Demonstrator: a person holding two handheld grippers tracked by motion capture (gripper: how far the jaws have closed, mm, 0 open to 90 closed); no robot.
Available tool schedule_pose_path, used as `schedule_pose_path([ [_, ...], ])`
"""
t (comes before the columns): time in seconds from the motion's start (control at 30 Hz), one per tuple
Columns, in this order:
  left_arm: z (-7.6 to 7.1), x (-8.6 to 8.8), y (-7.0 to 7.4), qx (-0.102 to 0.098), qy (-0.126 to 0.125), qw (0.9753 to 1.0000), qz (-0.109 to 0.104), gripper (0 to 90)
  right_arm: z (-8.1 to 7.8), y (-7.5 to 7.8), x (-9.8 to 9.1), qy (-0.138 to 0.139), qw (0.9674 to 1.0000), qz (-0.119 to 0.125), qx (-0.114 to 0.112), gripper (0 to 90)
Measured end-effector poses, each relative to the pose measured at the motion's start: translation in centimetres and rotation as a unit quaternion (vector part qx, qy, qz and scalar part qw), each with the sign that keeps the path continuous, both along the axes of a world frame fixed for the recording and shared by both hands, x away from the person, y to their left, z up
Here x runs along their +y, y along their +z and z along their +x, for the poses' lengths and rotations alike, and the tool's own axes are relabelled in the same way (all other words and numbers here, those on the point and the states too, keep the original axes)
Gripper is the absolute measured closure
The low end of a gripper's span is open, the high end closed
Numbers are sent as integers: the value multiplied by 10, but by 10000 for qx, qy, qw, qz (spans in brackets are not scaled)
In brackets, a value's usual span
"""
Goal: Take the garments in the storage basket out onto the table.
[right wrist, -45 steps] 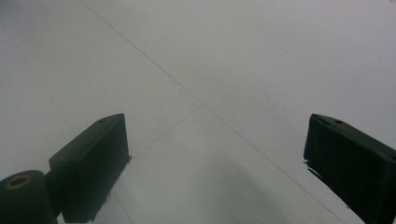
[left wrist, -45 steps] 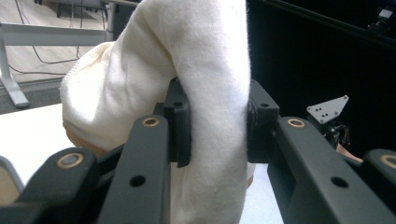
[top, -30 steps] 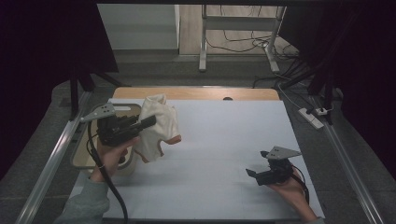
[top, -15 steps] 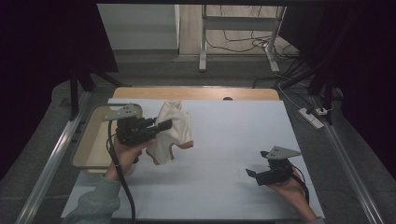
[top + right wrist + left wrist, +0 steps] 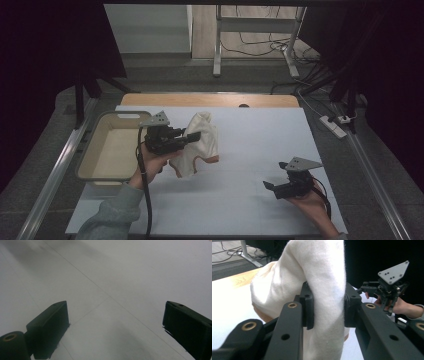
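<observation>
In the left gripper view, a thick fold of the white cloth (image 5: 322, 290) is seen pinched between the jaws of the left gripper (image 5: 325, 306), with both black pads pressed into the fabric. The right gripper (image 5: 387, 287), with its grey plate on top, is also caught at the far right of that view, held in a hand.

From the high view, the wider layout is given: the cloth (image 5: 200, 142) is held off the white desk (image 5: 260, 135), hanging from the left gripper (image 5: 192, 137) just to the right of a tray (image 5: 87, 160). A brownish patch is visible along the lower edge of the cloth. The right gripper (image 5: 272, 187) is seen resting low at the near right part of the desk, well apart from the cloth.

In the right gripper view, the jaws of the right gripper (image 5: 116, 322) are shown standing wide apart, with bare desk surface between them and nothing gripped.

The tray is a shallow beige one with rounded corners and a handle slot in its far wall; nothing can be made out inside it.

One cloth, one tray and two grippers are counted.
</observation>
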State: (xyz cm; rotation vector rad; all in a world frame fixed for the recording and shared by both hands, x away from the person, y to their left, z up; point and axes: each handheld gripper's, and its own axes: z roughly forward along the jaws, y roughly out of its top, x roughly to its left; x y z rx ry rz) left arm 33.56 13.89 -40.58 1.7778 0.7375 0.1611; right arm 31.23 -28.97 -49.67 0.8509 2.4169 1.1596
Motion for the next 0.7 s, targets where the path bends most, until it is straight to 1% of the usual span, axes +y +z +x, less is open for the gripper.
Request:
schedule_pose_path([
  [0.13,5,-4,-2,31,6,10000,-13,674,-1,0,1,29,10000,-13,-18,67],
  [0.23,10,-11,-5,68,-50,10000,24,674,-1,0,1,31,10000,-5,-4,67],
  [0.27,13,-16,-8,99,-95,9999,44,673,0,-1,1,20,10000,-4,3,67],
  [0.33,15,-18,-10,109,-117,9998,70,673,0,-1,1,16,10000,-10,7,67],
  [0.37,16,-22,-14,118,-116,9998,106,673,0,-1,1,17,10000,-12,11,67],
  [0.4,16,-22,-14,118,-116,9998,106,673,0,-1,1,17,10000,-12,11,67],
  [0.5,18,-31,-23,144,-127,9997,142,673,0,-1,1,27,10000,-27,26,67],
  [0.53,18,-31,-23,144,-127,9997,142,672,0,-1,1,27,10000,-27,26,67],
  [0.63,21,-46,-32,207,-231,9991,283,672,0,-2,2,38,10000,-66,43,67],
  [0.67,21,-46,-32,207,-231,9991,283,672,0,-2,2,38,10000,-66,43,67],
  [0.7,22,-53,-37,243,-288,9987,346,671,0,-1,2,41,10000,-68,39,66],
])
